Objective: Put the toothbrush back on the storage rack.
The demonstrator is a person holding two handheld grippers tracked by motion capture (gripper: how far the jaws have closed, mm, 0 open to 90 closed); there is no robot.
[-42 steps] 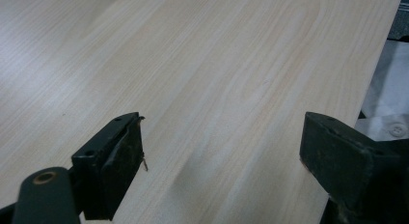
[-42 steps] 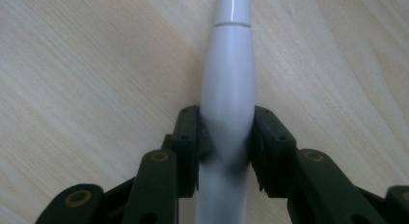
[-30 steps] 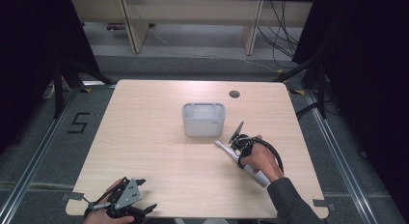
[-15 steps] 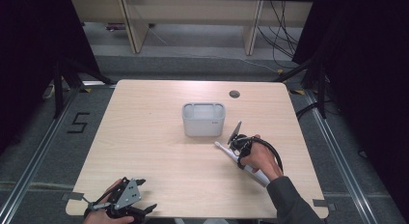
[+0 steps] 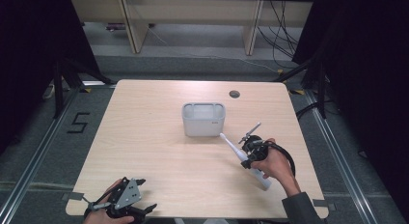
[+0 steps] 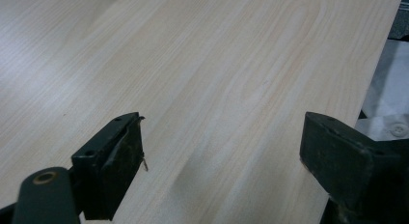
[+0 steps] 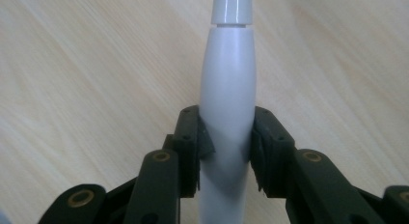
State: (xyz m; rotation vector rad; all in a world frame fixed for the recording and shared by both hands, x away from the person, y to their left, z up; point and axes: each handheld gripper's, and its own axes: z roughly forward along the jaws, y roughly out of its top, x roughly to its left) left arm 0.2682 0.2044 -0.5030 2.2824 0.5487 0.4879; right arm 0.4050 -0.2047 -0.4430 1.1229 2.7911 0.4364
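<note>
Presently: right tool [image 7: 225, 147] clenched on the white electric toothbrush [image 7: 226, 84], jaws pressing both sides of its handle, brush head pointing ahead toward the grey container [image 5: 203, 119] just beyond. Left tool [image 6: 222, 151] released, jaws wide apart over bare wooden surface [image 5: 154, 151].

White electric toothbrush [image 5: 243, 158]: slim body, narrower neck, small brush head pointing far-left toward the tub; clamped at mid-body by the right tool [image 5: 248, 154], near-right part of tabletop [image 5: 154, 137]. White rectangular tub [image 5: 203, 119]: upright, open top, at tabletop centre, just far-left of the brush head, apart from it.
</note>
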